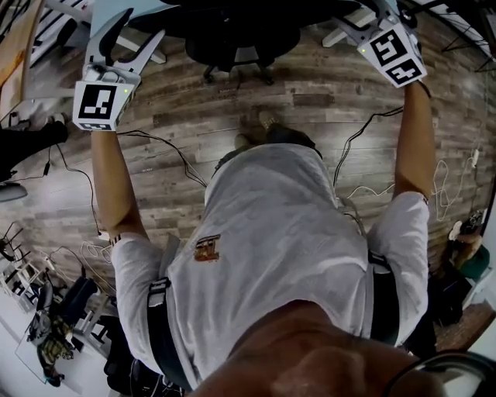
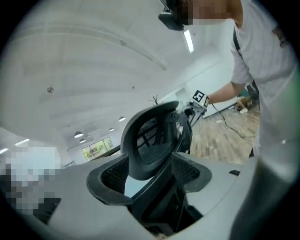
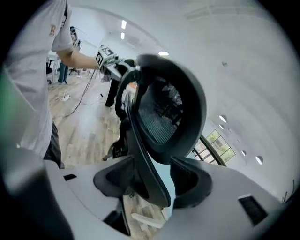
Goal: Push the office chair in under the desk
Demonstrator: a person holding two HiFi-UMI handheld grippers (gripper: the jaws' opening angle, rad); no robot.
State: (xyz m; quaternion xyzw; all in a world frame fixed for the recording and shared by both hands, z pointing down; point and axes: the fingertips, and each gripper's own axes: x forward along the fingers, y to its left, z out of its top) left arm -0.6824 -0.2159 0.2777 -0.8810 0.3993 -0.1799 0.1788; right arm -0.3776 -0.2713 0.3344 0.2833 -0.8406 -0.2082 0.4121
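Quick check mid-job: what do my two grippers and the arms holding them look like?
Both the left gripper and the right gripper have pale grey bodies, black padded jaw tips, and a white cube with black square markers and a small green light. The person wears a white short-sleeved shirt with black straps over the shoulders.

Floor [image 1: 194, 108] btwn person [image 1: 271, 248] & office chair [image 1: 232, 39] open; cables [image 1: 159, 139] trail L & R.
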